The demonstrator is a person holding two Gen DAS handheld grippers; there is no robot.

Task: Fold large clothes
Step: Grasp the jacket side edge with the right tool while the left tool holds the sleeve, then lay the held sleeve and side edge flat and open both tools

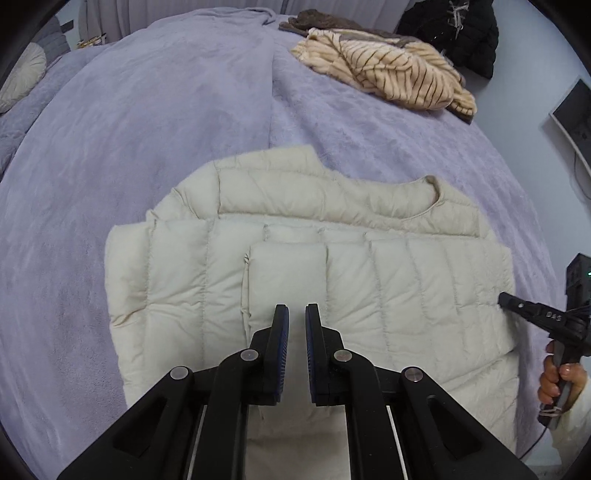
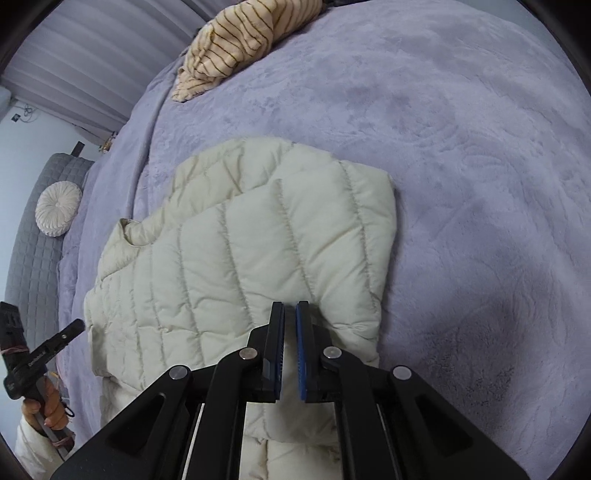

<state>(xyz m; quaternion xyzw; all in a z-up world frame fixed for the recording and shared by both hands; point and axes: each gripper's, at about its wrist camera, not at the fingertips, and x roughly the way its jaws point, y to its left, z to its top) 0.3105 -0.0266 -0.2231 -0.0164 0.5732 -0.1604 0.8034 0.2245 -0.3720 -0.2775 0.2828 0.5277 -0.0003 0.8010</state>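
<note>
Your left hand-held gripper (image 1: 296,308) hangs over the cream quilted puffer jacket (image 1: 332,280) with its jaws pressed nearly together and nothing between them. Your right hand-held gripper (image 2: 290,305) is likewise drawn close and empty, above the jacket's folded edge; the left wrist view shows it at the jacket's right side, held by your hand (image 1: 559,380) in a pale sleeve. The jacket lies folded on the near part of the bed, its collar opening showing along the far layer. Under it spreads a lilac plush bedspread (image 1: 166,122), lightly creased, covering the whole bed. Farther off on the bedspread lies a crumpled cream garment with thin brown stripes (image 1: 388,74), beside a brown fuzzy piece (image 1: 314,20). Beyond that, a black coat (image 1: 458,33) hangs against the pale wall. In the right wrist view, a grey quilted headboard (image 2: 33,258) carries a round pleated cream cushion (image 2: 58,213), with pale curtains (image 2: 92,55) behind.
</note>
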